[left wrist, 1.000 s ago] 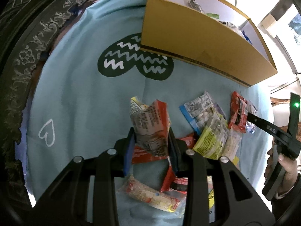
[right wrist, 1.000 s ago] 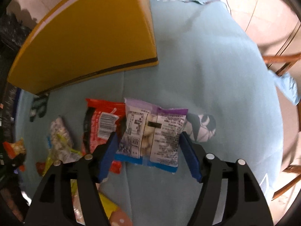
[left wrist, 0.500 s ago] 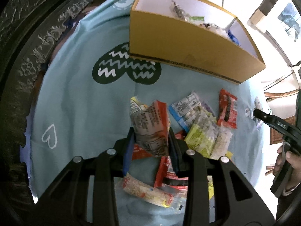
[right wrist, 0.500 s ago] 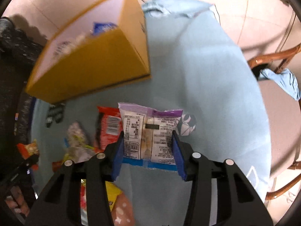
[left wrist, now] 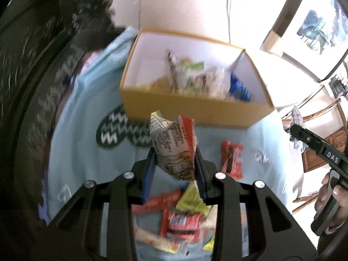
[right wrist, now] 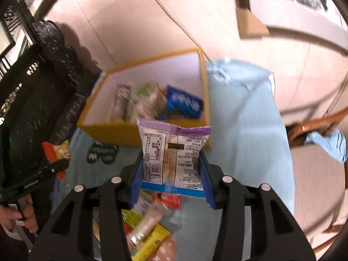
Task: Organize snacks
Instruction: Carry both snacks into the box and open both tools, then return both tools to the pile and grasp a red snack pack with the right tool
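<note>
Beyond both raised grippers lay open yellow cardboard box [left wrist: 195, 111]; left gripper [left wrist: 175, 169] clamped on crumpled orange-edged packet [left wrist: 174, 148], right gripper [right wrist: 171, 174] on purple-topped packet [right wrist: 173, 152], nearer.

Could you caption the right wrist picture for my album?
Right gripper holds a purple-topped packet before the yellow box.

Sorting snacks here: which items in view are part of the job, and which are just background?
Part of the job:
- orange packet in the left claw
- purple-topped packet in the right claw
- yellow box, already holding snacks
- loose snacks on the blue cloth

Just lying about:
- framed picture
- wooden chair
- wall cable
</note>
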The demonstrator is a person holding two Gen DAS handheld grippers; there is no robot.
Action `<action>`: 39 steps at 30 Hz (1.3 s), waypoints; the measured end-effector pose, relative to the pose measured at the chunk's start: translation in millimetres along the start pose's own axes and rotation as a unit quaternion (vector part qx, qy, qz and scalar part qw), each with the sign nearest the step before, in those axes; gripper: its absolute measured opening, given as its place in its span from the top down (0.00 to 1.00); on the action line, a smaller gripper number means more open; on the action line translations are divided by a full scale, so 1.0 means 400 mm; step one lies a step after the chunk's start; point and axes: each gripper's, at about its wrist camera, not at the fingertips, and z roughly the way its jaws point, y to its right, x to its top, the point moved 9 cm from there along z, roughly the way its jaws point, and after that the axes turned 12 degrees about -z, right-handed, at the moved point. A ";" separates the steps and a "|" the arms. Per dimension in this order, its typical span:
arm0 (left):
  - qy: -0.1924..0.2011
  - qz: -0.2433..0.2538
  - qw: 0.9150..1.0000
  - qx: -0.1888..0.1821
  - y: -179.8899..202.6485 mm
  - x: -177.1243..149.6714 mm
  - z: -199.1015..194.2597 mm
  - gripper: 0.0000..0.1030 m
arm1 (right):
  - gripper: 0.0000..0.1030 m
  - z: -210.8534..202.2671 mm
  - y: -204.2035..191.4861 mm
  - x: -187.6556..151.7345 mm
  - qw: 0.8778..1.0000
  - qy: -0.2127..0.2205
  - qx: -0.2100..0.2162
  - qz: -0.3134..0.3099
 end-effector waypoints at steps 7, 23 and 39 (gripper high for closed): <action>0.036 0.009 0.999 -0.017 0.095 0.169 0.007 0.66 | 0.53 0.008 -0.033 0.130 0.999 0.034 0.010 -0.020; 0.009 0.015 1.000 -0.003 0.147 0.313 0.231 0.19 | 0.50 0.210 0.012 0.237 0.999 0.012 -0.002 -0.029; 0.026 0.001 0.999 0.037 0.070 0.248 0.123 0.07 | 0.38 0.127 0.034 0.150 1.000 0.011 -0.003 0.025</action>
